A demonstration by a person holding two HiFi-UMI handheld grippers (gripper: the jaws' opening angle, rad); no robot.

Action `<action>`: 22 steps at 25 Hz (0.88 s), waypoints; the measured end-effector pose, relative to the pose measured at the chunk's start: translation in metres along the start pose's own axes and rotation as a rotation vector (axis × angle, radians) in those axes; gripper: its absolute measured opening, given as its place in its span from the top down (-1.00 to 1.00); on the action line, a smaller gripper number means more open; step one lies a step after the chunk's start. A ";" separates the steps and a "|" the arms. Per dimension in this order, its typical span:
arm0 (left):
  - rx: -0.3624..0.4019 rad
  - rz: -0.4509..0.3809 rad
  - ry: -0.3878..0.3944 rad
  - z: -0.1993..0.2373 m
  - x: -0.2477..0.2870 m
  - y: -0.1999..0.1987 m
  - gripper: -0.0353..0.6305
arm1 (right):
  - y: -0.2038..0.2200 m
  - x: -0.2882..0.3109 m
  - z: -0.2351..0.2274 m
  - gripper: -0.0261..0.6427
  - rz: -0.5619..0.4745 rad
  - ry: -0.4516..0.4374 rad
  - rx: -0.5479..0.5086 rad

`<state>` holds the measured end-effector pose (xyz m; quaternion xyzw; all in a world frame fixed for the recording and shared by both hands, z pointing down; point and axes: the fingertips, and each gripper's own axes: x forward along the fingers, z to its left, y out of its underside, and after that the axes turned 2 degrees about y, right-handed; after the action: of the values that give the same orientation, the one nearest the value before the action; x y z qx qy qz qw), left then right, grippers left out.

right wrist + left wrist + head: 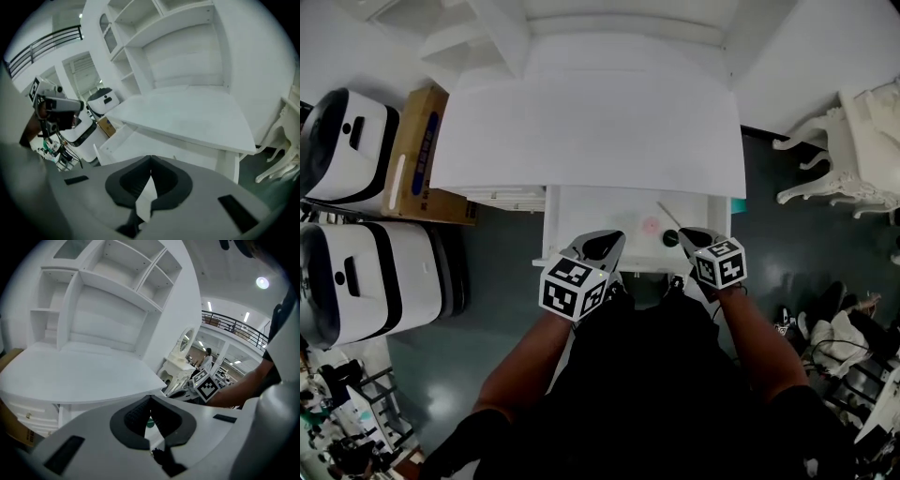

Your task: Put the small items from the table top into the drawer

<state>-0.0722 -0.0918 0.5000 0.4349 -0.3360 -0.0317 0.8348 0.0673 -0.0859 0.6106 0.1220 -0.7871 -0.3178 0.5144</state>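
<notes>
Left hand-held gripper point(605, 246): jaws together, holding nothing, over the open drawer's point(581, 211) front edge | right hand-held gripper point(694, 236): likewise closed | pink item point(651, 226), dark item point(670, 238), thin stick point(667, 215): lay inside drawer, below the white surface point(591, 131)

no readable text, labels or numbers

My table top point(581, 131) fills the upper centre of the frame, with shelving point(487, 37) behind it at the top. The drawer point(581, 216) stands open just below its near edge. A round item point(651, 225), a stick point(667, 215) and another small item point(671, 238) lie in the drawer's right half. My left gripper point(604, 247) and right gripper point(690, 237) sit over the drawer's front edge. A box point(417, 155) lies at the left of the frame, a chair point(853, 159) at the right.
</notes>
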 end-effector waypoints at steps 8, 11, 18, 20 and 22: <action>0.044 -0.017 0.084 -0.010 -0.002 -0.006 0.88 | -0.065 -0.048 0.056 0.85 -0.243 -0.056 0.066; 0.073 -0.028 0.092 -0.018 -0.004 -0.011 0.88 | -0.080 -0.063 0.074 0.85 -0.283 -0.090 0.013; 0.082 -0.070 0.049 -0.040 -0.014 -0.012 0.88 | -0.084 -0.092 0.093 0.85 -0.295 -0.137 -0.120; 0.065 -0.087 0.030 -0.048 -0.016 -0.009 0.88 | -0.079 -0.100 0.088 0.85 -0.299 -0.148 -0.096; 0.047 -0.101 0.011 -0.057 -0.016 -0.006 0.88 | -0.072 -0.108 0.084 0.85 -0.299 -0.156 -0.101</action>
<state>-0.0499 -0.0499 0.4643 0.4710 -0.3097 -0.0638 0.8236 0.0307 -0.0534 0.4635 0.1864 -0.7808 -0.4384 0.4043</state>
